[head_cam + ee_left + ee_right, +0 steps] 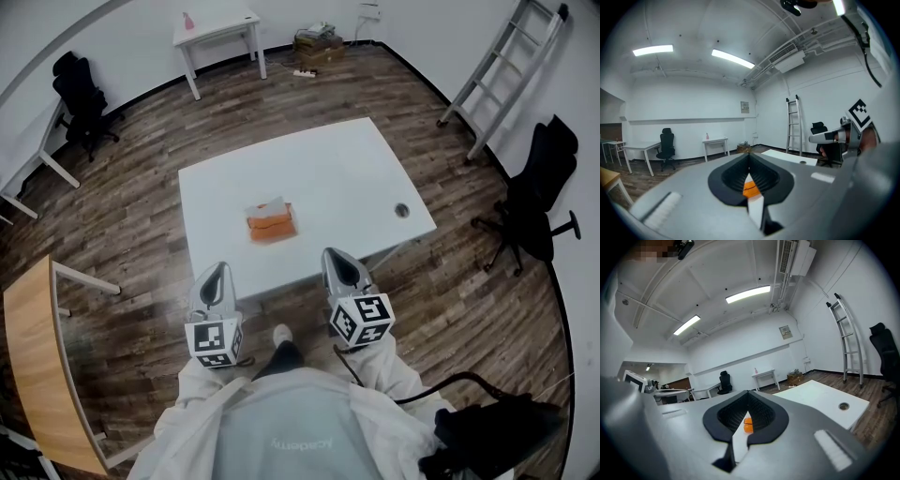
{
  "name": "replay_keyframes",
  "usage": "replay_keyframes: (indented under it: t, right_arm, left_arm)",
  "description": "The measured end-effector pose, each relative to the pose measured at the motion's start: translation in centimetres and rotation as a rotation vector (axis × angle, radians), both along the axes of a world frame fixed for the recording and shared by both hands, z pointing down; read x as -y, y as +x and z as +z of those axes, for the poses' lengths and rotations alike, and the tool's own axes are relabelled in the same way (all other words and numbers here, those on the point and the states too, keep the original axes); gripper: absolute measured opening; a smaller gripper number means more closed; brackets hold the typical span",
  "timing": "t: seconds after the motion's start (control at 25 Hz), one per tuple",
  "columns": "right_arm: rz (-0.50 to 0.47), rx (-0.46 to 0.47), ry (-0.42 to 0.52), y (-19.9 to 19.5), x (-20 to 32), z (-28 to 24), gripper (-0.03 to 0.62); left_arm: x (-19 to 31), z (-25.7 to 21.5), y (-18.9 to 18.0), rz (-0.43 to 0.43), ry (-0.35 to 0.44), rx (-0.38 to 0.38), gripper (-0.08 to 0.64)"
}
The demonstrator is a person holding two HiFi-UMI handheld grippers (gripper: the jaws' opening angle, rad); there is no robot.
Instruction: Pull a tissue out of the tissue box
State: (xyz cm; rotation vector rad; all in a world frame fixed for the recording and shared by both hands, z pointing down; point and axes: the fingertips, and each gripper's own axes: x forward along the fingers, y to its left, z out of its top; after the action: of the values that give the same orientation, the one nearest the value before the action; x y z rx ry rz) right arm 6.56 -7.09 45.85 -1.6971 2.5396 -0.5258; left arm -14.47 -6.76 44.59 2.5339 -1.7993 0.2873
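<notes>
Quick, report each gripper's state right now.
Left gripper: closed, holding nothing.
Right gripper: closed, holding nothing.

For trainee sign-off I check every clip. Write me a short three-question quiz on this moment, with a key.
1. True or false: the orange tissue box lies on the white table.
2. The left gripper is: A) shut on a tissue, B) shut and empty, C) wide open.
3. Where is the tissue right now?

Key: 1 true; 2 B; 3 sticking out of the top of the box, with neither gripper touching it.
</notes>
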Motion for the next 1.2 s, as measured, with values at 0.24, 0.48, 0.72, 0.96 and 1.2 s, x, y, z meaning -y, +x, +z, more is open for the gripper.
replay_keyframes:
  t: [0.24, 0.48, 0.72, 0.96, 1.2]
  right_arm:
    - [0.006, -0.002, -0.012, -1.2, 1.8, 0.3, 0.002]
    - [0.007, -0.012, -0.027, -2.5, 3.5, 0.7, 0.002]
    - [0.011, -0.029, -0.033, -3.7, 5.2, 0.7, 0.002]
    - [0.025, -0.053, -0.025, -5.0, 6.8, 0.2, 0.002]
    - [0.054, -0.060, -0.018, -5.6, 7.8, -0.2, 0.002]
  left_arm:
    - [2.0, 0.2, -1.1, 0.008, -0.010, -0.002, 0.000]
    - [3.7, 0.8, -2.3, 0.011, -0.027, -0.007, 0.000]
    - [5.7, 1.0, -3.7, 0.011, -0.028, -0.026, 0.000]
    - [7.5, 1.1, -5.1, 0.022, -0.022, -0.049, 0.000]
    - [9.1, 0.9, -6.0, 0.043, -0.012, -0.063, 0.000]
